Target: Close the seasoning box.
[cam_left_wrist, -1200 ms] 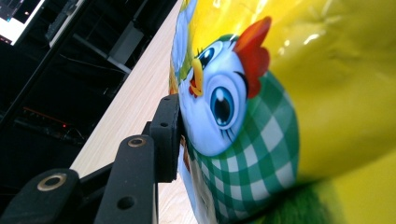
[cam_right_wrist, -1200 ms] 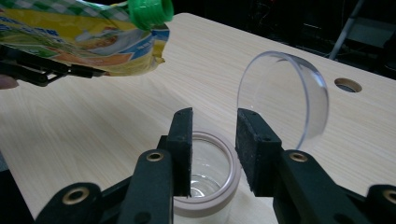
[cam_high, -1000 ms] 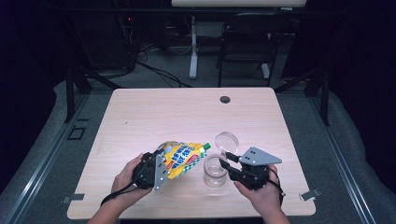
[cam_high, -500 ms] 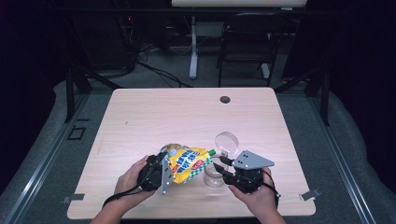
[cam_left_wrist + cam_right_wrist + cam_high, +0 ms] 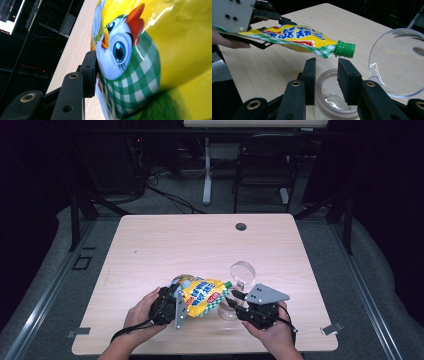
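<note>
We see a yellow pouch (image 5: pixel 200 296) with a green-checked edge, a cartoon chicken and a green screw cap (image 5: pixel 344 49), held above the surface (image 5: pixel 200 245) near its front edge. The left claw (image 5: pixel 176 304) grips its bottom end. The right claw (image 5: pixel 326 72) (jaws just closing, nothing between them) stands open under the cap, over an open glass jar (image 5: pixel 333 100); its clear hinged lid (image 5: pixel 398 62) tilts just beside.

pouch (image 5: pixel 200 296): yellow, green-white check (cartoon chick print) | cap (image 5: pixel 345 49): green | jar (image 5: pixel 334 100): clear | table (image 5: pixel 200 245): pale wood
</note>
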The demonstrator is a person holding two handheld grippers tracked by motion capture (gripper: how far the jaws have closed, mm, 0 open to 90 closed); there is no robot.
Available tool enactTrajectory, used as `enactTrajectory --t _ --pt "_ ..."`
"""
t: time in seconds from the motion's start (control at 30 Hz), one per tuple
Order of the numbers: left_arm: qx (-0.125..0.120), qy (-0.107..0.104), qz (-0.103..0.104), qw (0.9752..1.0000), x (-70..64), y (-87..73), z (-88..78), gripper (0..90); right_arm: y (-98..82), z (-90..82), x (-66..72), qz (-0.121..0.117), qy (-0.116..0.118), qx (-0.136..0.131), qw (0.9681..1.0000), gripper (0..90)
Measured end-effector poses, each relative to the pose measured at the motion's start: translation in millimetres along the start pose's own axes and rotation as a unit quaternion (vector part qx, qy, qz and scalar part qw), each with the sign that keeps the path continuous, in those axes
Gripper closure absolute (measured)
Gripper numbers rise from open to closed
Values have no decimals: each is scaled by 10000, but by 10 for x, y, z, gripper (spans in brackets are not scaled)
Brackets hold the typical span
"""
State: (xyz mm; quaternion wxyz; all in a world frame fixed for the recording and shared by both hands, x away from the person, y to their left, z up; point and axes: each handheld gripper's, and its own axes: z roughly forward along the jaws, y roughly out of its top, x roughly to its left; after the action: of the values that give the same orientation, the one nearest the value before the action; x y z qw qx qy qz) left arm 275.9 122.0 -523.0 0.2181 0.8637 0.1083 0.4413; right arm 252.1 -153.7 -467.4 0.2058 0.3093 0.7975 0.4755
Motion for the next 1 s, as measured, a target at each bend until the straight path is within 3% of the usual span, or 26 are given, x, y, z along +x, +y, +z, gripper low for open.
enactTrajectory --t 0.43,1.0 --pt "58 88 229 9997 -28 21 6 600 -7 47 29 -53 26 59 10000 683" --pt "1 97 249 9996 -6 33 -8 602 -4 101 -9 56 142 -10 9999 620"
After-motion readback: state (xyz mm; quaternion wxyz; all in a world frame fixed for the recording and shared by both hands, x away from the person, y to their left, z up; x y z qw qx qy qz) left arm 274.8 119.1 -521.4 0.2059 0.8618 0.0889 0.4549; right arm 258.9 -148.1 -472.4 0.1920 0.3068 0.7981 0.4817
